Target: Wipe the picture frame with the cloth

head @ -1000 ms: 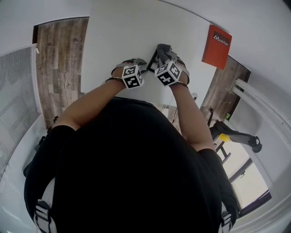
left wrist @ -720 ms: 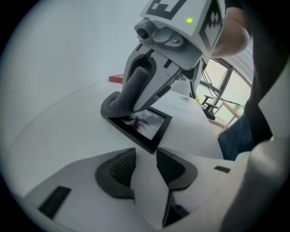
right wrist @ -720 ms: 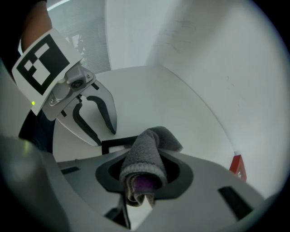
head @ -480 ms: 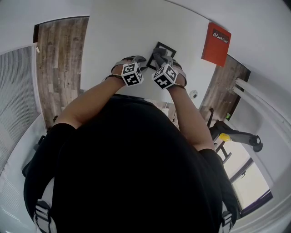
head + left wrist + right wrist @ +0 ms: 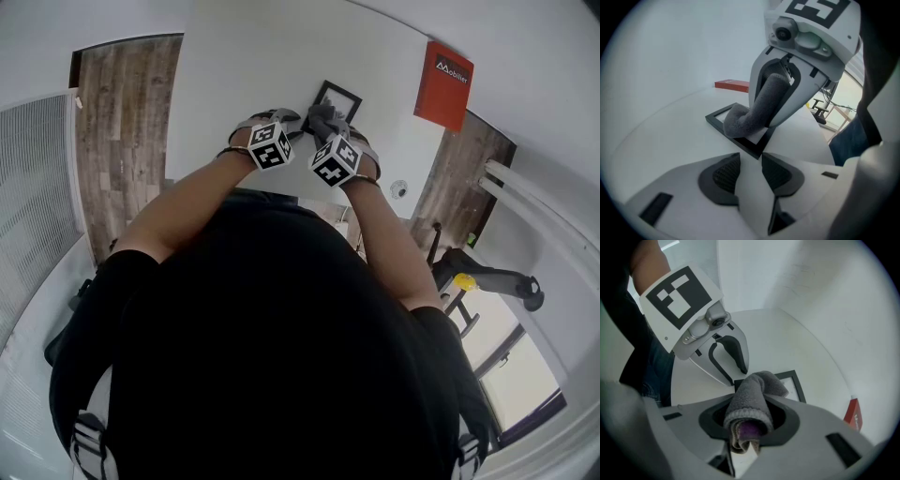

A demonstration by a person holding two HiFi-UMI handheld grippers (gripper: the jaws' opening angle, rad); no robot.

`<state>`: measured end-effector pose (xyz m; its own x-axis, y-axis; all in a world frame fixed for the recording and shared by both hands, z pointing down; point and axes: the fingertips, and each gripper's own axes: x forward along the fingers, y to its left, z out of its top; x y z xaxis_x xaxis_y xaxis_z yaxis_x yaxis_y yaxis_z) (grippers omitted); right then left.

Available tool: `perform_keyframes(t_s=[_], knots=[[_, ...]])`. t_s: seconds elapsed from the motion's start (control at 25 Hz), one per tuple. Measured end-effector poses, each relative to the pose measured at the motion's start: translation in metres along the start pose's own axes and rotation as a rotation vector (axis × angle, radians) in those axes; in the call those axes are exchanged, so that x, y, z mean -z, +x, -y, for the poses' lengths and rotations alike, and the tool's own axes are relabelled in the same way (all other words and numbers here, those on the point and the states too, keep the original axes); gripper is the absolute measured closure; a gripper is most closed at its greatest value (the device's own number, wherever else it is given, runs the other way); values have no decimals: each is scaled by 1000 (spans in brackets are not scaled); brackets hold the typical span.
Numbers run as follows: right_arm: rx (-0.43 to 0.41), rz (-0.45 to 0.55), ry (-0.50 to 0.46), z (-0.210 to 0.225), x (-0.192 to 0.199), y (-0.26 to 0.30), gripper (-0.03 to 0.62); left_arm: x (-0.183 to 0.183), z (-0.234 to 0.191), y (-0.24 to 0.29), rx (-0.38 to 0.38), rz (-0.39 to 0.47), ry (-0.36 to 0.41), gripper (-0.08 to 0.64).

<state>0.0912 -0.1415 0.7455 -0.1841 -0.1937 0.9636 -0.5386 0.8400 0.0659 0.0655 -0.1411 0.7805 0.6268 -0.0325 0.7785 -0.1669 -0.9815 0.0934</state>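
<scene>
Grey cloth (image 5: 752,399), one; picture frame (image 5: 743,144), one; left hand-held gripper (image 5: 751,160), right hand-held gripper (image 5: 750,422).

Picture frame (image 5: 795,383) lower half hidden behind cloth (image 5: 751,408); red box (image 5: 853,416) edge-cut.

A red box (image 5: 444,86) (white lettering) lies on the white table (image 5: 239,66).
</scene>
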Motion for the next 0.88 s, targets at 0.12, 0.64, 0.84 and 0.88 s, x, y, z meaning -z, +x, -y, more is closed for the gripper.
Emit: perform_keyframes(t_s=[0.12, 0.64, 0.84, 0.88], knots=[[-17, -2, -7, -8, 2, -1, 486, 0, 0, 0, -7, 4, 0, 410], [-91, 2, 28, -26, 2, -12, 486, 1, -1, -1, -11, 1, 13, 410], [-113, 27, 88, -21, 2, -21, 486, 0, 0, 1, -8, -1, 14, 410], [-114, 34, 100, -18, 1, -24, 486, 0, 0, 1, -8, -1, 15, 410]])
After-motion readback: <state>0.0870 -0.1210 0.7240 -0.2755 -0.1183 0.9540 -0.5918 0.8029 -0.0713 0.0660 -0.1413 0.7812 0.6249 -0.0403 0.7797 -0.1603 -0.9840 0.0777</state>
